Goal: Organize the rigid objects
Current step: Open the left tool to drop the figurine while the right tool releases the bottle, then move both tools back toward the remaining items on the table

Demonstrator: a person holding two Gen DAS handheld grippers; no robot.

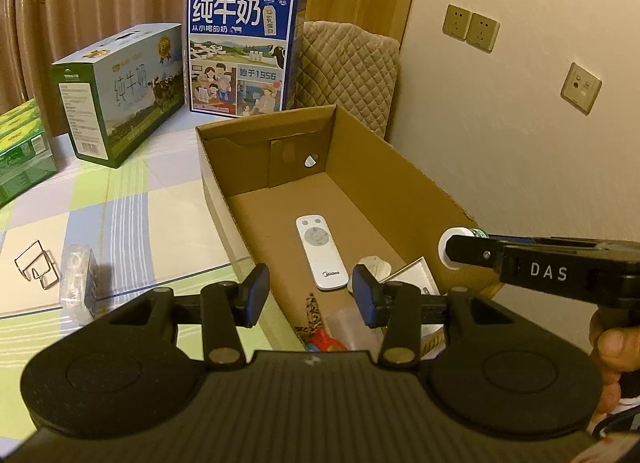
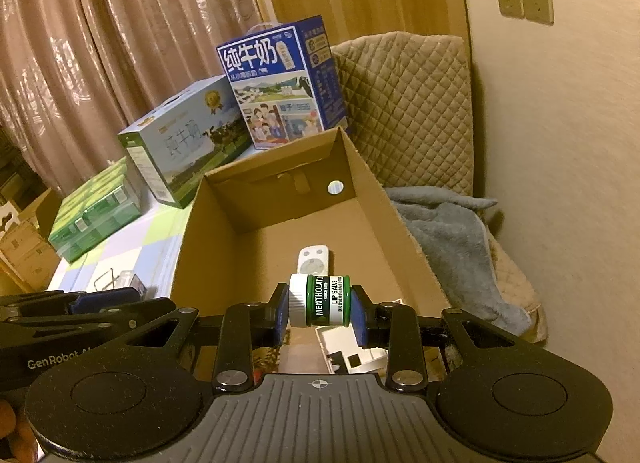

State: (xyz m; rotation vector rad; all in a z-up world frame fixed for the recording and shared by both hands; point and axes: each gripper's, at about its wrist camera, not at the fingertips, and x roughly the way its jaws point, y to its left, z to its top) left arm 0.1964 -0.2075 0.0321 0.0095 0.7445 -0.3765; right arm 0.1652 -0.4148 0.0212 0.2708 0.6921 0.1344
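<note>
An open cardboard box (image 1: 400, 179) (image 2: 376, 191) lies on the table with a white remote (image 1: 321, 251) (image 2: 314, 257) and other small items inside. My right gripper (image 2: 320, 313) is shut on a green lip salve jar (image 2: 320, 300) with a white lid, held above the box's near end. In the left wrist view that jar's white lid (image 1: 450, 249) shows at the box's right wall. My left gripper (image 1: 310, 295) is open and empty over the box's near left wall.
A clear plastic-wrapped item (image 1: 78, 287) and a wire clip (image 1: 36, 265) lie on the checked tablecloth left of the box. Milk cartons (image 1: 240, 51) (image 1: 120, 91) and green packs (image 1: 22, 147) stand behind. A quilted chair (image 2: 408, 103) and grey blanket (image 2: 448, 239) are to the right.
</note>
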